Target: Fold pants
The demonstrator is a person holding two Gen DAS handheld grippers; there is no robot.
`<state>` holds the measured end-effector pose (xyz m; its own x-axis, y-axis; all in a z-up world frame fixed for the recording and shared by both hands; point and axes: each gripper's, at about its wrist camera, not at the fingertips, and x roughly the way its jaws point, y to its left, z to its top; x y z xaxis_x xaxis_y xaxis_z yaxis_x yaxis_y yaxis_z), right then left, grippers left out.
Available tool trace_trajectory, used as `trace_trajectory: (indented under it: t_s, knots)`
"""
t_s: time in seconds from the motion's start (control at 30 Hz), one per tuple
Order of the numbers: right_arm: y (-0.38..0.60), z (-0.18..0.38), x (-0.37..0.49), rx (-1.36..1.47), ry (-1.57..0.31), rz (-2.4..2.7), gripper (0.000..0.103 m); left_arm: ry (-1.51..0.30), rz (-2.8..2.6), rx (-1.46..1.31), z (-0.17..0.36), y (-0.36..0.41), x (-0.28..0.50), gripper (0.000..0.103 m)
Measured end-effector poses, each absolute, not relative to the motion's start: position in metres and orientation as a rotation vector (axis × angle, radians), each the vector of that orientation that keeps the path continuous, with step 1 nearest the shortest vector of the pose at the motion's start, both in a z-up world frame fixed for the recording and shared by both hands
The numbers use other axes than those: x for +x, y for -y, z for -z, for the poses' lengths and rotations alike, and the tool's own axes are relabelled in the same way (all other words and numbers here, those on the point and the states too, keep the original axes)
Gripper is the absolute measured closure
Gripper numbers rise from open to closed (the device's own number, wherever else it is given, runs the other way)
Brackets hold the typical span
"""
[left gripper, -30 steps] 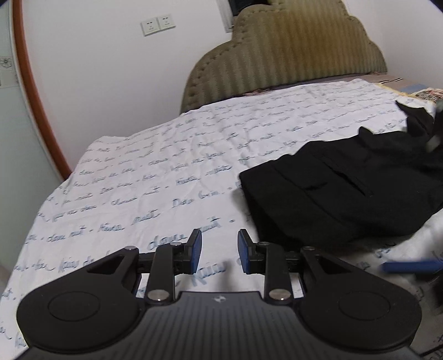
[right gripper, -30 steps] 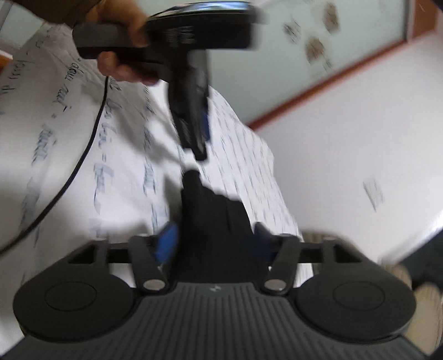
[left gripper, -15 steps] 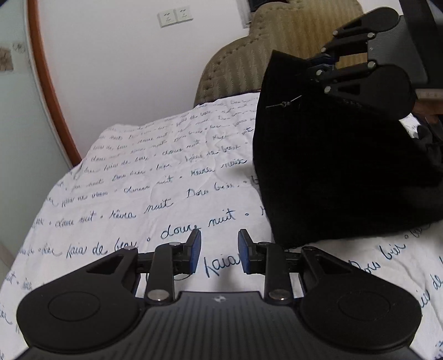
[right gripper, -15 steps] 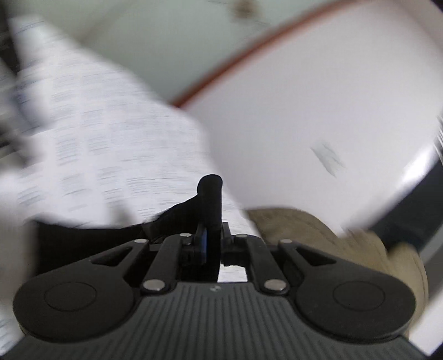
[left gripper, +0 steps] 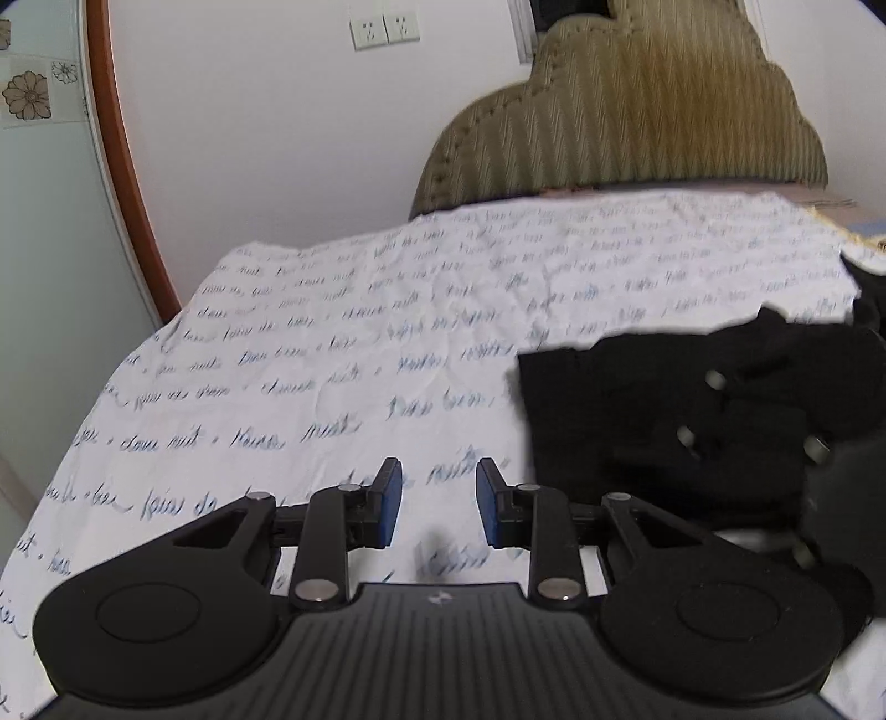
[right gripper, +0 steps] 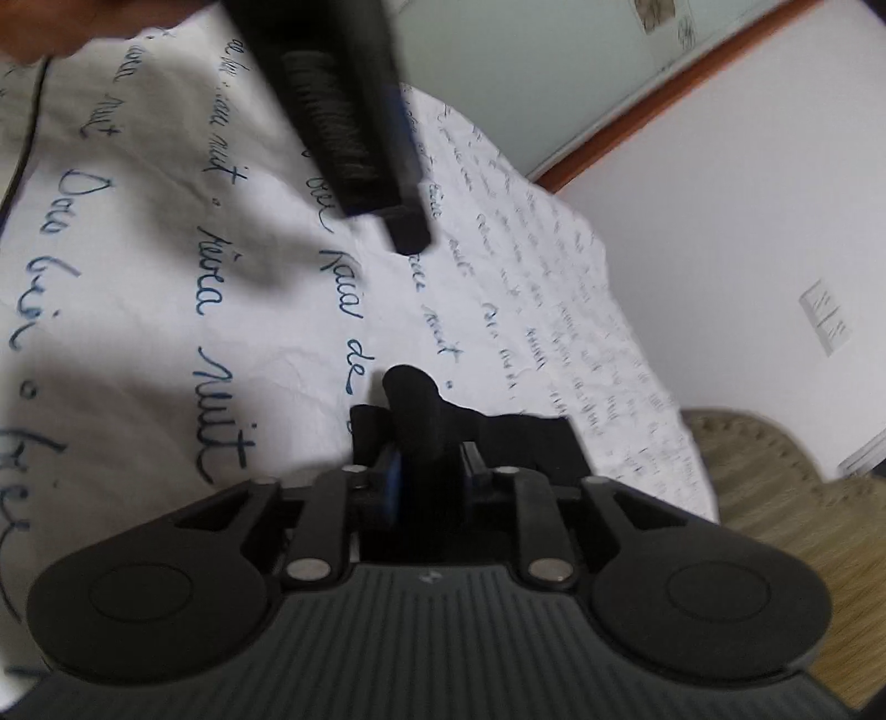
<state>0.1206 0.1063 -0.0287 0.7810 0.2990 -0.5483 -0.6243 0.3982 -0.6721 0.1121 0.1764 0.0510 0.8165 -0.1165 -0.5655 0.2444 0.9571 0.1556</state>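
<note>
Left wrist view: low over the bedsheet, looking along its fingers toward the headboard and wall. Right wrist view: rolled, close above the sheet, facing across it toward the left gripper. Shared: sheet, headboard, wall sockets.

Bare sheet left of pants

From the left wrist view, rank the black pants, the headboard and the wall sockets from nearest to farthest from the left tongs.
1. Black pants: on the bed sheet, just right of the left tongs.
2. Headboard: at the bed's far end, upper right.
3. Wall sockets: high on the wall behind, top centre.
</note>
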Motion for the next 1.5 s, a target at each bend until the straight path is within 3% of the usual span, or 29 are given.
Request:
trace_trajectory:
  t_s: [0.03, 0.17, 0.23, 0.3, 0.47, 0.57, 0.67, 0.9, 1.13, 1.27, 1.37, 1.5]
  knots:
    - [-0.097, 0.017, 0.113, -0.96, -0.366, -0.623, 0.064, -0.587, 0.202, 0.216, -0.054, -0.171, 0.113, 0.075]
    - [-0.046, -0.029, 0.065, -0.848, -0.323, -0.587, 0.06, -0.602, 0.237, 0.219, -0.057, -0.141, 0.121, 0.07]
    - [-0.004, -0.05, 0.038, -0.791, -0.334, -0.548, 0.046, -0.586, 0.263, 0.246, -0.057, -0.119, 0.122, 0.061]
    - [0.042, -0.071, 0.012, -0.75, -0.33, -0.504, 0.034, -0.566, 0.294, 0.276, -0.056, -0.096, 0.12, 0.045]
    - [0.154, -0.138, -0.062, -0.673, -0.29, -0.35, 0.017, -0.533, 0.397, 0.356, -0.06, -0.033, 0.11, 0.043]
    - [0.213, -0.174, -0.087, -0.474, -0.198, -0.251, 0.008, -0.525, 0.477, 0.376, -0.06, 0.003, 0.1, 0.043]
    - [0.252, -0.166, -0.066, -0.335, -0.237, -0.117, 0.01, -0.538, 0.557, 0.406, -0.053, 0.041, 0.089, 0.043]
    - [0.272, -0.074, 0.034, -0.335, -0.516, -0.033, 0.059, -0.451, 0.774, 0.572, -0.033, 0.113, 0.053, 0.043]
    - [0.237, -0.039, 0.056, -0.809, -0.509, -0.306, 0.06, -0.497, 0.88, 0.633, -0.014, 0.15, 0.057, 0.043]
    - [0.237, -0.036, 0.066, -0.895, -0.541, -0.376, 0.06, -0.532, 0.895, 0.614, -0.007, 0.162, 0.064, 0.053]
    - [0.233, -0.028, 0.067, -0.988, -0.569, -0.374, 0.06, -0.595, 0.894, 0.596, -0.002, 0.171, 0.071, 0.074]
    - [0.236, -0.017, 0.069, -1.079, -0.611, -0.395, 0.06, -0.669, 0.88, 0.526, 0.001, 0.178, 0.08, 0.092]
